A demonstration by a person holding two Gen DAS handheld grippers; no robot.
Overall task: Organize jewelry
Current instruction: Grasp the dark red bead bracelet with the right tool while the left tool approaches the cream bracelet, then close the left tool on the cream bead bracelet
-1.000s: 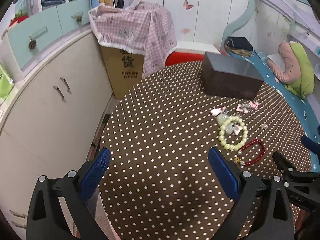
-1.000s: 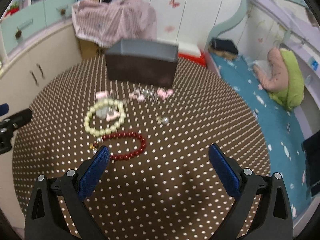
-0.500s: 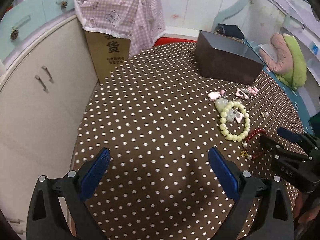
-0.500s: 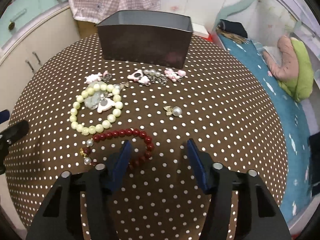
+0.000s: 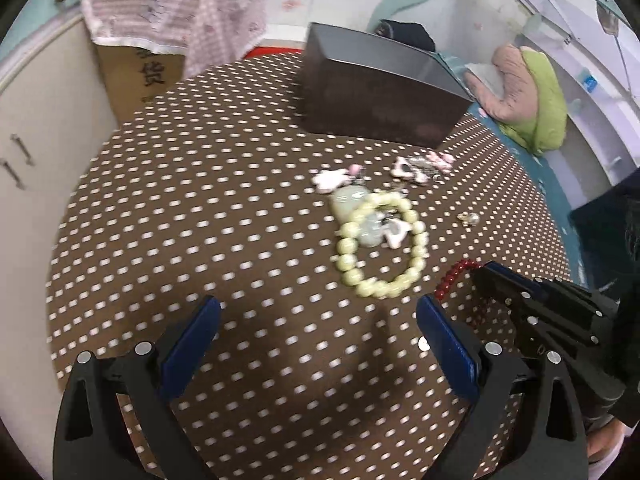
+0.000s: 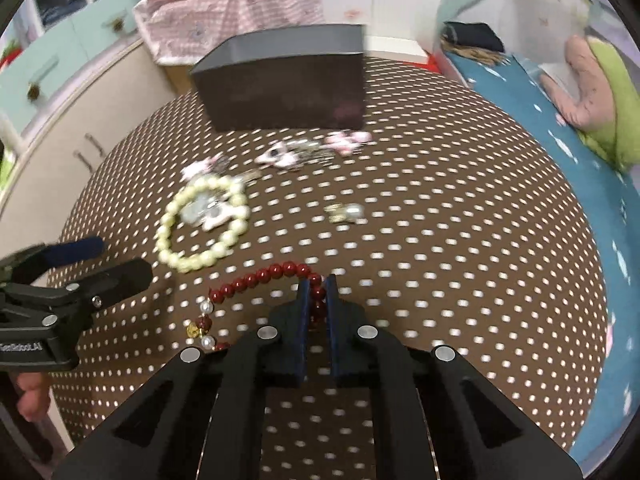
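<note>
- The right gripper [image 6: 317,285] has just been closing, and its blue-padded jaws now stand together on the far arc of the dark red bead bracelet [image 6: 264,276], a few beads pinched between the pads; this looks like the pickup grip before a lift toward the box.
- The left gripper [image 5: 318,322] stands wide apart over bare cloth with nothing between its jaws, probably waiting its turn beside the other strands.
- The round table in a brown cloth with white dots [image 5: 200,200] carries all the jewelry loose on its right half, within reach of both tools.
- The dark grey rectangular box [image 6: 280,80] sits at the table's far side, apparently the place for the pieces; its inside is hidden from both views, so whether anything lies in it cannot be told.
- The pale green bead bracelet [image 5: 380,244] lies flat beside the red one, ringed around a few small charms too blurred to identify.
- The pink-and-white trinkets [image 5: 420,166] near the box are smeared by motion.
- The small pearl piece [image 6: 346,212] lies apart, its form unclear.
- The red bracelet's near part is hidden behind the right gripper's body.
</note>
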